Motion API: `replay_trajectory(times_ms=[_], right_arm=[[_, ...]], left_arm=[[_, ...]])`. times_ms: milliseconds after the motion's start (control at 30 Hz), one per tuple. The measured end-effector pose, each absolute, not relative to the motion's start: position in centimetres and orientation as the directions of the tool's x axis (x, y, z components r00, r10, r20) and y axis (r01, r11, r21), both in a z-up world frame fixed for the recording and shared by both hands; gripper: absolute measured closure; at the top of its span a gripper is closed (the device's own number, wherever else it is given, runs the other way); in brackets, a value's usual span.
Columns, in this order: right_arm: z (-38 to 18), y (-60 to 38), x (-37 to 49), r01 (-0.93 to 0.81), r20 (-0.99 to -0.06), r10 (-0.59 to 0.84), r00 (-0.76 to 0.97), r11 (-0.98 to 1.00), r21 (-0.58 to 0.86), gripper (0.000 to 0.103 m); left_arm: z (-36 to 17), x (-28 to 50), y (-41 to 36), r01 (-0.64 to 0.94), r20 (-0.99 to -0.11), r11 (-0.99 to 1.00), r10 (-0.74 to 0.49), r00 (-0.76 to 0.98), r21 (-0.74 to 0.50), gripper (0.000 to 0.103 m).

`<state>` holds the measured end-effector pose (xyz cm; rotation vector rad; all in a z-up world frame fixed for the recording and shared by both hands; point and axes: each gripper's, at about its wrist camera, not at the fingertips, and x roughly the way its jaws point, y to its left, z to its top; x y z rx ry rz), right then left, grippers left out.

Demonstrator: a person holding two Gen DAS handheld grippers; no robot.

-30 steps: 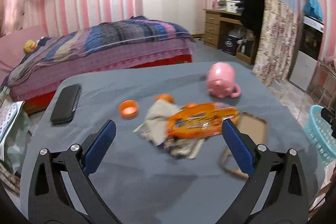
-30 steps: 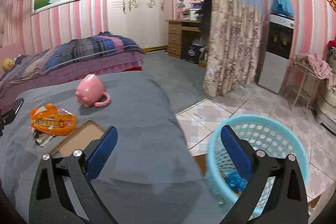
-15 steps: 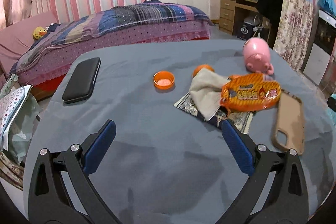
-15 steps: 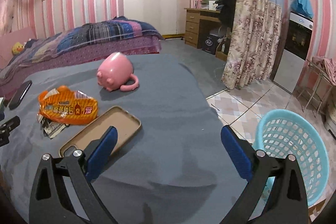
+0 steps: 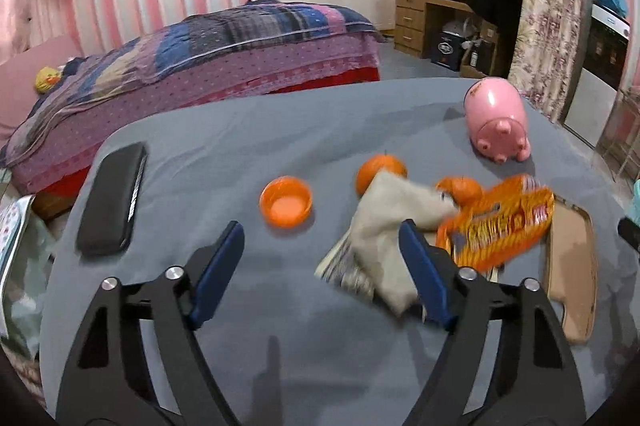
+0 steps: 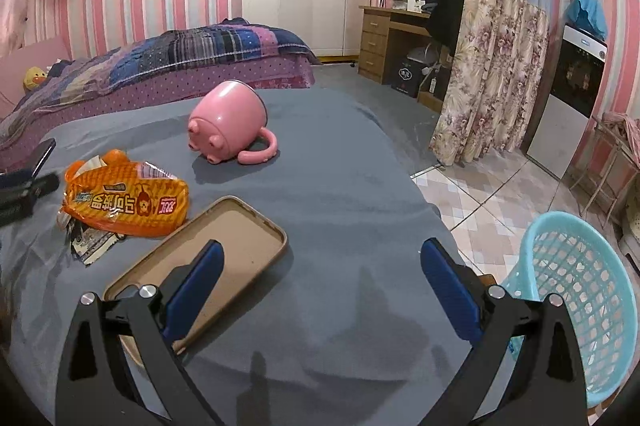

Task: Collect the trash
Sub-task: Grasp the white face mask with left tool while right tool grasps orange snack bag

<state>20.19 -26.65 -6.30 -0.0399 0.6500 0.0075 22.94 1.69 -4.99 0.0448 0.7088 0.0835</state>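
Our left gripper, jaws just narrowed but empty, approaches the trash pile: the wrapper lies at 2 o'clock. Our right gripper stays spread, with the basket at 3 o'clock for drop-off.

Your left wrist view smears the orange snack bag and the printed paper under the beige cloth, so their print is unreadable. One orange is partly hidden behind that cloth. The blue basket is cut off, perhaps holding something.
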Motion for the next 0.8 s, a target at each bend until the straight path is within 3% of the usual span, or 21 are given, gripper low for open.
replay_trajectory(times_ms=[233, 367, 500, 667, 800], right_arm=[[-6.2, -26.1, 20.9, -0.032, -0.611, 0.01, 0.792, 0.999, -0.025, 0.006], [-6.3, -24.9, 21.1, -0.065, -0.615, 0.027, 0.788, 0.997, -0.039, 0.006], [-6.7, -23.4, 21.3, -0.109, -0.633, 0.053, 0.773, 0.993, -0.051, 0.006], [-7.0, -21.3, 21.0, -0.161, -0.642, 0.066, 0.764, 0.983, -0.091, 0.006], [-7.2, -19.6, 20.7, -0.207, -0.652, 0.1, 0.752, 0.974, -0.09, 0.006]], left_arm=[[-6.4, 26.7, 0.6, 0.043, -0.703, 0.999, -0.014, 0.711, 0.024, 0.033], [-7.7, 27.0, -0.2, 0.112, -0.734, 0.994, -0.088, 0.673, -0.016, 0.068], [-7.0, 26.0, -0.1, 0.137, -0.714, 0.99, -0.115, 0.69, -0.028, 0.085], [-5.2, 23.6, 2.7, 0.076, -0.668, 0.995, -0.1, 0.737, -0.066, 0.088], [-4.4, 21.1, 5.3, -0.016, -0.642, 1.0, 0.013, 0.766, 0.001, 0.088]])
